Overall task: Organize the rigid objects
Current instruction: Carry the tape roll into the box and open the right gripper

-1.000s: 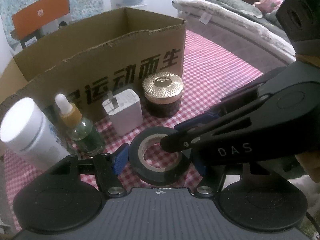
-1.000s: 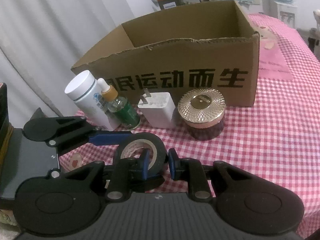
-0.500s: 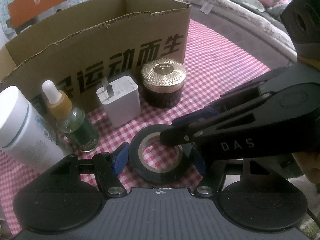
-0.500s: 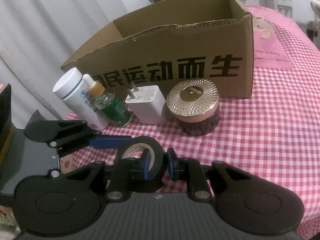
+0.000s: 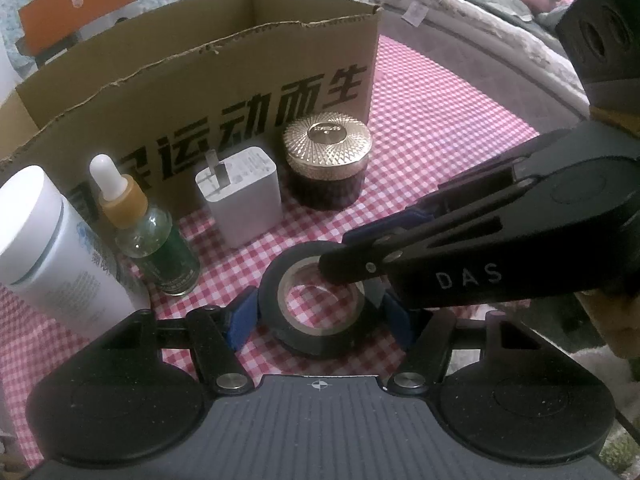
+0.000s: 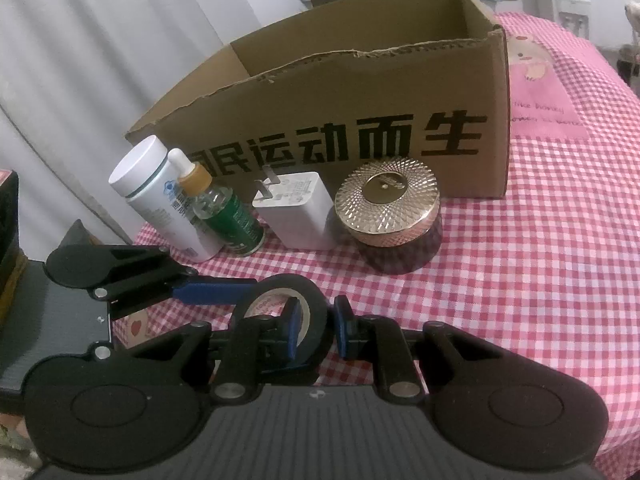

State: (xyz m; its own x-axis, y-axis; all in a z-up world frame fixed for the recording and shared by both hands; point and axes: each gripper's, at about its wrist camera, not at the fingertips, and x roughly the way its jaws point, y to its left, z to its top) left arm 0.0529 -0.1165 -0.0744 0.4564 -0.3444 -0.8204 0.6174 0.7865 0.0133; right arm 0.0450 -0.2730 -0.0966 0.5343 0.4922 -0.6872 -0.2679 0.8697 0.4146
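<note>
Both my tongs meet at the tape (image 5: pixel 316 300) near the table's (image 6: pixel 540 280) front edge: right gripper (image 6: pixel 314 330) clenched on its wall, left gripper (image 5: pixel 320 312) straddling it, contact unclear. Next, I judge, lift into the box (image 6: pixel 360 92).

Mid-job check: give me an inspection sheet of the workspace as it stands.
Surface: pink checked tablecloth, flat.
Job's things: tape roll lying flat; white bottle, dropper bottle, charger and gold-lidded jar in a row before the open cardboard box.
Clutter: nothing seen.
Tools: left tool spans the roll from outside, pads seemingly against it; right tool shut on the roll's wall, one finger inside the ring.
Cables: nothing seen.
Surroundings: bed, curtain.
</note>
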